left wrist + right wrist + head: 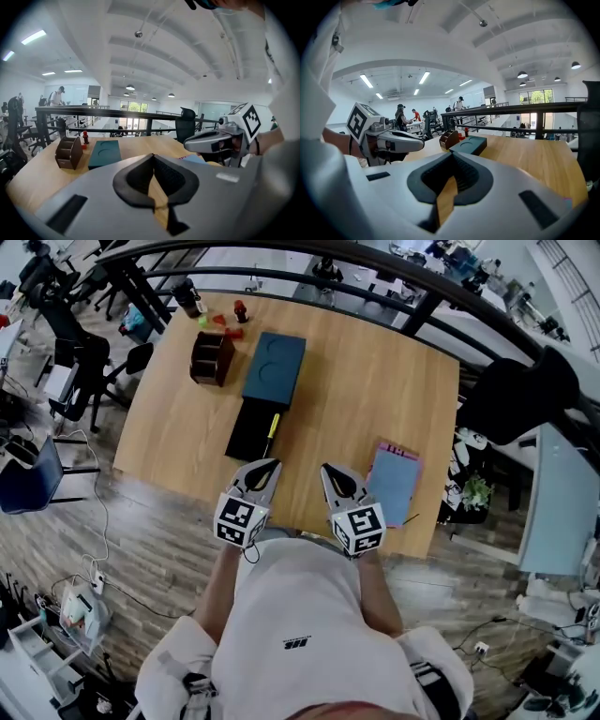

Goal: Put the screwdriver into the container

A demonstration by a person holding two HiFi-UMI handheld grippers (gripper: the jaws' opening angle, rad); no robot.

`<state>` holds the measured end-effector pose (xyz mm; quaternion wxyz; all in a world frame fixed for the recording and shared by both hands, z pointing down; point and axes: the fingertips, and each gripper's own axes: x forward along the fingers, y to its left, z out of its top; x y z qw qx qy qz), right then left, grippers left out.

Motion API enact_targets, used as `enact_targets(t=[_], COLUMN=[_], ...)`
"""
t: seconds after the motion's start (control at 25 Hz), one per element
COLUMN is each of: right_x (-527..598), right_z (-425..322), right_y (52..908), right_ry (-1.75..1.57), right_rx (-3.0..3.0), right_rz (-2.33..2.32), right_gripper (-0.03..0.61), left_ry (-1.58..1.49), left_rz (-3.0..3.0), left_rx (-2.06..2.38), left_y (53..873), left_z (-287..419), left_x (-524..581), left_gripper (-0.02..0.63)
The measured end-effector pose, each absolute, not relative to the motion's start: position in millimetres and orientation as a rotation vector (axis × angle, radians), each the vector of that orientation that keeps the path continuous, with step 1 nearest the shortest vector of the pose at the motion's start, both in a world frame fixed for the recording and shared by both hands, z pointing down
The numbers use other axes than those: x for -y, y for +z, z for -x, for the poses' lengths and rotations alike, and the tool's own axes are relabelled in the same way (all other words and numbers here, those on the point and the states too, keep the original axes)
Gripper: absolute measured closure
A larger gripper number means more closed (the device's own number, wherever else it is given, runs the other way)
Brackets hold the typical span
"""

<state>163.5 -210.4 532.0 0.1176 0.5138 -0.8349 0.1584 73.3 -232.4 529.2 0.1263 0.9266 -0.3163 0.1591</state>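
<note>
Left gripper (pixel 273 464) and right gripper (pixel 326 469) closed, empty; screwdriver (pixel 273 426) lies ahead of left, seemingly touching the container (pixel 247 432).

Colours noted: yellow-handled screwdriver (pixel 273 425); dark teal rectangular box (pixel 275 368); black open tray (pixel 247 433); brown wooden organiser (pixel 212 358); pale blue pad, pink-edged (pixel 393 482); light oak tabletop (pixel 375 390).

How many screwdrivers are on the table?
1: the screwdriver lies at the black tray's right edge, near the teal box. More could hide in the brown organizer.
</note>
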Motion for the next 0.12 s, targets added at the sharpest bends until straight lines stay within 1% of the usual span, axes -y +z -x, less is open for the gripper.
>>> enact_targets(t=[0.12], right_x=[198.1], right_z=[-172.2], right_y=[532.7], right_ry=[0.456], right_rx=[2.452], right_rz=[-1.500], right_gripper=[0.588], left_ry=[0.463], left_rz=[-2.696], left_rx=[0.932], left_y=[530.7], left_z=[-81.2], left_x=[220.2], left_gripper=[0.601])
